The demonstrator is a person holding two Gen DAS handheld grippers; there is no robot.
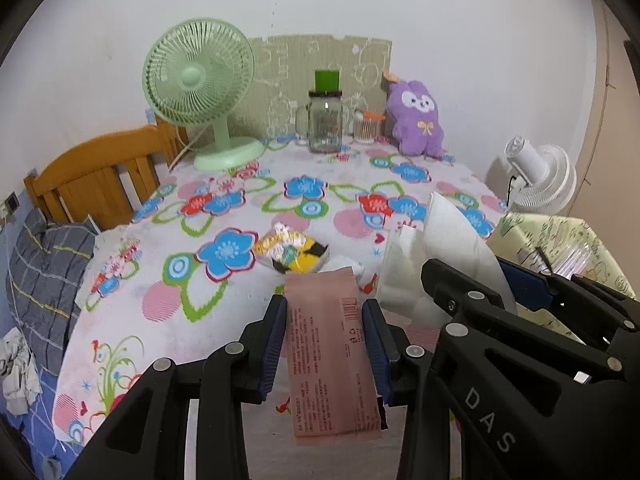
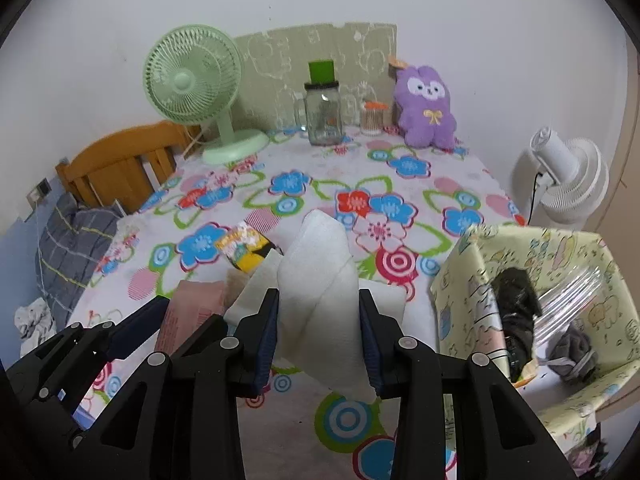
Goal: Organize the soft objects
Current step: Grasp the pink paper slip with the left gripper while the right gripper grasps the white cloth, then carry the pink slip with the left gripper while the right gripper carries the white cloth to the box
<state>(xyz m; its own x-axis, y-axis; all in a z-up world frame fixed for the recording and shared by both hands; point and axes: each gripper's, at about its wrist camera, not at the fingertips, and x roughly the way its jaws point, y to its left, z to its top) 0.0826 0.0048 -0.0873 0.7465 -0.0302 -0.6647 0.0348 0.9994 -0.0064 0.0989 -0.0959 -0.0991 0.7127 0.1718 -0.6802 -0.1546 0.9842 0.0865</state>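
Observation:
My left gripper (image 1: 325,312) is shut on a flat pink packet (image 1: 330,344) and holds it above the flowered tablecloth (image 1: 224,208). My right gripper (image 2: 319,304) is shut on a folded white cloth (image 2: 320,276), also lifted; it shows at the right of the left wrist view (image 1: 448,240). A yellow and black packet (image 1: 294,254) lies on the cloth ahead of both. A pale yellow fabric storage box (image 2: 472,276) stands at the right, holding dark items and clear plastic. A purple plush toy (image 1: 416,120) sits at the back.
A green desk fan (image 1: 200,88), a glass jar (image 1: 324,120) and a small cotton-swab jar (image 1: 366,128) stand at the back by a cardboard panel. A white fan (image 1: 540,176) is at the right. A wooden headboard (image 1: 92,176) and grey bedding (image 1: 44,264) lie left.

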